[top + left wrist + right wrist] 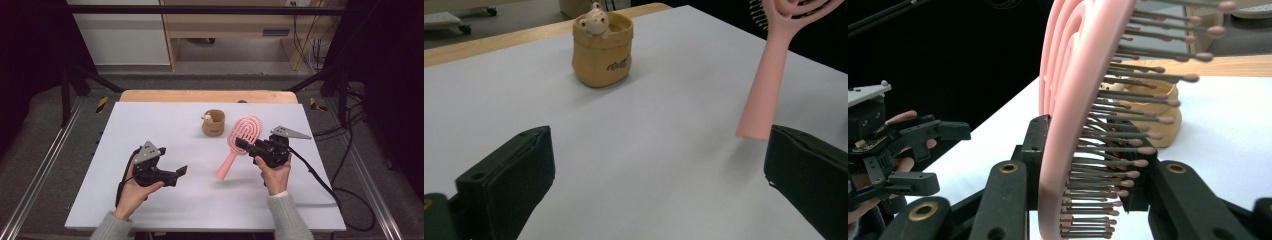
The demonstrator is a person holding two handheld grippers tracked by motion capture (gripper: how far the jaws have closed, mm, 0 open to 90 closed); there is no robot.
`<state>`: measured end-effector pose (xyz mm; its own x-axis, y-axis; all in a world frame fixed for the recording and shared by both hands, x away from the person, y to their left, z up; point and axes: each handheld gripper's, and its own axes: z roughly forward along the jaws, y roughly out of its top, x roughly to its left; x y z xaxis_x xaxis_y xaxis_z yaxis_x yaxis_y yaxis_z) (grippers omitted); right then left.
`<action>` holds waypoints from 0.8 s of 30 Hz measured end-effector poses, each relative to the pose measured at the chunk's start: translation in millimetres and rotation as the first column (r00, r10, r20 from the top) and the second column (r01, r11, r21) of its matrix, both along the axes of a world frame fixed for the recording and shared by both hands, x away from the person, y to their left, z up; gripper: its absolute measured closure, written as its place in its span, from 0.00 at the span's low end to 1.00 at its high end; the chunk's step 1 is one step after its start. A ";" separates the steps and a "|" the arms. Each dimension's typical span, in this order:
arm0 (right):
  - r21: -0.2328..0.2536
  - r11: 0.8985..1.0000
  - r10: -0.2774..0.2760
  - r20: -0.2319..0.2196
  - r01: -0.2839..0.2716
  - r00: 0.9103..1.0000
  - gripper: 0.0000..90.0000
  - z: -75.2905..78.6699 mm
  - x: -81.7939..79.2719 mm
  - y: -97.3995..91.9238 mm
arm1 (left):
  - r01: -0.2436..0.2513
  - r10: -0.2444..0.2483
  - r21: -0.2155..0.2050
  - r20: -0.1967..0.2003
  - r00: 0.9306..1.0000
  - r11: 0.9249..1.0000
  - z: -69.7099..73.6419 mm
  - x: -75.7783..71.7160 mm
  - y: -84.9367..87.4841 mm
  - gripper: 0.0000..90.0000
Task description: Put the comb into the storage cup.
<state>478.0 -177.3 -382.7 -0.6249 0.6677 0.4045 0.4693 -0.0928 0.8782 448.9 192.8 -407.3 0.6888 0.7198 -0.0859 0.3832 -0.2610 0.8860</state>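
Note:
A pink hairbrush [235,150] hangs tilted over the white table top [150,120], head up and far, handle pointing down toward the near left. My right gripper [243,145] is shut on its head; in the right gripper view the jaws clamp the brush [1073,100] across the frame and bristles, my right gripper [1083,165] below. A tan pot [214,123] with a small pale figure in it stands behind. My left gripper [177,175] is open and holds nothing. In its own view, my left gripper [659,170] faces the pot [601,52], with the brush handle [764,90] just above the right jaw.
A wooden strip [207,96] runs along the table's far edge. Black cables [320,180] trail off the right side from the right gripper. Beyond the table lie grey floor, metal rails and wooden furniture.

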 end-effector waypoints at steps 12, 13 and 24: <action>-0.027 1.000 -0.005 0.023 0.006 1.000 0.71 12.4 2.8 -1.3 | -0.062 0.062 -0.017 0.007 0.998 0.998 -16.0 -3.2 37.8 0.00; -0.029 1.000 -0.005 0.025 0.006 1.000 0.71 13.8 2.8 -1.4 | -0.064 0.064 -0.017 0.009 0.998 0.998 -17.1 -3.8 40.9 0.00; -0.038 0.999 -0.020 0.044 0.022 0.999 0.71 22.0 4.7 -5.5 | -0.102 0.102 -0.018 0.017 0.995 0.995 -27.2 -8.0 66.0 0.00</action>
<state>482.7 -182.8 -360.8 -0.6269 0.6956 0.3509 0.4289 -0.0679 0.9008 440.8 258.8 -434.5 0.6135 0.7849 -0.0867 0.3907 -0.2063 0.8971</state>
